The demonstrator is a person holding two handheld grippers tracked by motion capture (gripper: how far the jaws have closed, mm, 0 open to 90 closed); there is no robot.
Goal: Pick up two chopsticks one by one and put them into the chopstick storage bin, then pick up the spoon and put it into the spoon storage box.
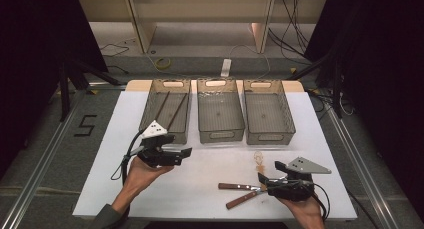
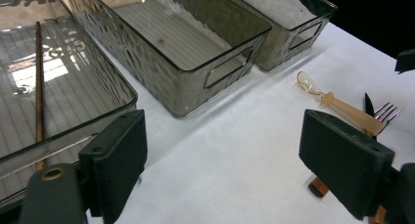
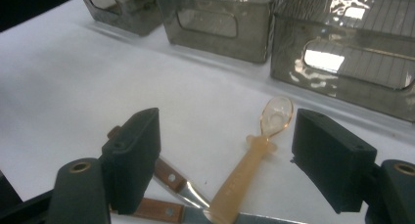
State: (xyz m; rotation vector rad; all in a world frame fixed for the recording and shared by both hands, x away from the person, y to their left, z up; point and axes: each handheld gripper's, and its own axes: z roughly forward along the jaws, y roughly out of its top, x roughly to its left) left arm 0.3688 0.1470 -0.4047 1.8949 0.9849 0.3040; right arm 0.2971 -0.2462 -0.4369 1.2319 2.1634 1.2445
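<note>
Three bins, a small pile of cutlery, both hand-held grippers empty.

Count so far: three smoky clear plastic bins in a row on the white table (image 1: 100,189), with two thin brown chopsticks (image 1: 170,109) lying in the left bin (image 1: 150,109); the middle bin (image 1: 220,134) and right bin (image 1: 287,114) look bare. At about 5 o'clock on the table sit one translucent amber plastic spoon (image 3: 252,168), one wooden-handled knife (image 1: 235,186) and one wooden-handled fork (image 1: 240,201), all overlapping. The right hand-held gripper (image 3: 225,165) hovers right over that pile, jaws spread wide on either side of the spoon, gripping nothing. The left hand-held gripper (image 2: 222,160), at 9 o'clock by the left bin's near end, is wide open and empty too.
</note>
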